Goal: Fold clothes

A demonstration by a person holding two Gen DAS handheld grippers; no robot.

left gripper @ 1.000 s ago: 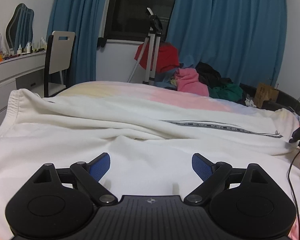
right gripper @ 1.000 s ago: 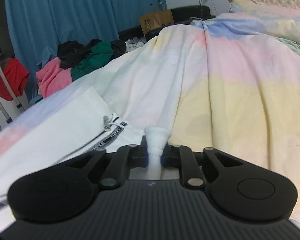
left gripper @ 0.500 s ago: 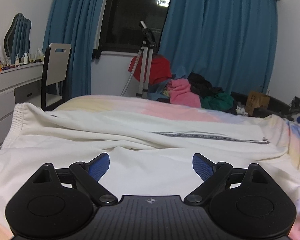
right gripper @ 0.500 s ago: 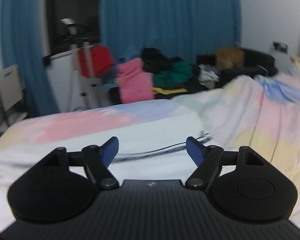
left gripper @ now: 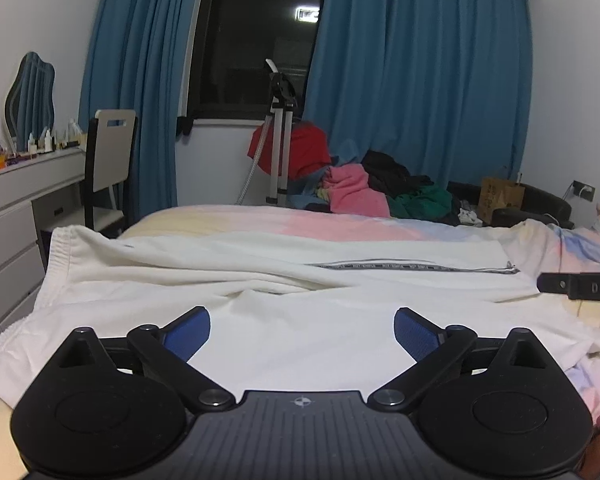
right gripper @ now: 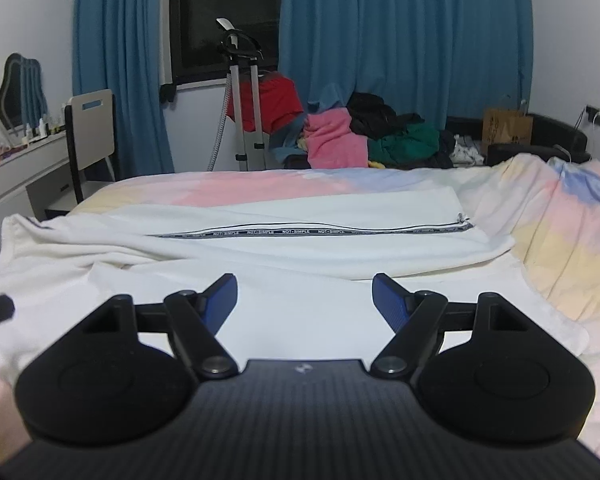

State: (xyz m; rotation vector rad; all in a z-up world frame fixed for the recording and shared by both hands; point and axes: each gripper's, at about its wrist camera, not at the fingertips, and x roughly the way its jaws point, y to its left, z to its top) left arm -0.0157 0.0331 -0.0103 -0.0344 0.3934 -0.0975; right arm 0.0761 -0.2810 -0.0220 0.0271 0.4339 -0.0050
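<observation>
Across the pastel patchwork bedspread (right gripper: pixel 228 188) the white trousers with a black lettered side stripe (right gripper: pixel 300 252) are lying lengthwise, waistband at nine o'clock, hems at three o'clock, one leg folded over the other. Both tools are hovering above the cloth at six o'clock. The left gripper (left gripper: pixel 302 330) is spreading its blue-padded jaws wider, with nothing between them; the right gripper (right gripper: pixel 304 296) is holding its jaws apart and empty. My judgement: the loose ridge of fabric (left gripper: pixel 260 286) at twelve o'clock of the left gripper is risking a crooked fold if only the top layer is getting pinched. The soft bedspread could also be getting caught along with a hem, dragging the trousers askew.
</observation>
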